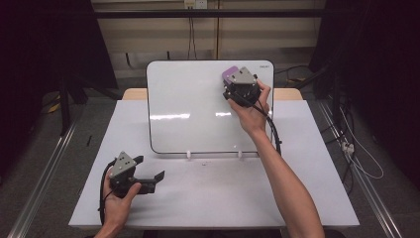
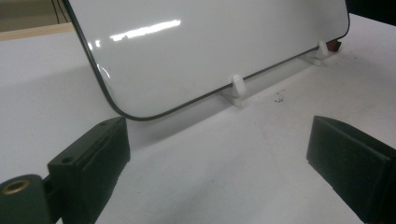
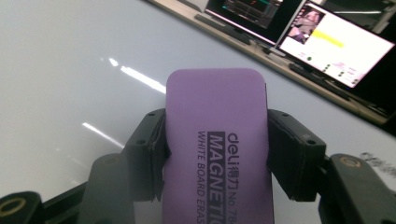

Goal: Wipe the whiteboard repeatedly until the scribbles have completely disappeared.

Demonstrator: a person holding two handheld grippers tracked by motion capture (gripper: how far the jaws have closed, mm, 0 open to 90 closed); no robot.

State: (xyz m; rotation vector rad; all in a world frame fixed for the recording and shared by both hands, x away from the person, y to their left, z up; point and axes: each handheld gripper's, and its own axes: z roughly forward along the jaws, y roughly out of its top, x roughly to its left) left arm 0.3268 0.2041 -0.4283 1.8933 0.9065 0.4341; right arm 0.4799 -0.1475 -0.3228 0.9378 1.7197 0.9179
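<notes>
A white whiteboard (image 1: pixel 193 104) leans upright on two small white clips (image 1: pixel 188 154) at the back of the table. My right gripper (image 1: pixel 233 78) is at the board's upper right, shut on a purple whiteboard eraser (image 1: pixel 228 75). In the right gripper view the purple eraser (image 3: pixel 217 135), printed "MAGNETIC WHITE BOARD ERASER", sits clamped between both black fingers (image 3: pixel 148 154) against the whiteboard (image 3: pixel 70 70). My left gripper (image 1: pixel 150 171) rests near the table's front left, held in a hand, open with nothing between its fingers (image 2: pixel 91 158). The left gripper view looks at the whiteboard's lower edge (image 2: pixel 210 51) and a white clip (image 2: pixel 236 86).
The white tabletop (image 1: pixel 213 193) spreads in front of the board. A small red item (image 2: pixel 333 45) lies behind the board's far clip. Cables (image 1: pixel 270 126) trail from the right gripper along the forearm. Dark floor and metal rails flank the table.
</notes>
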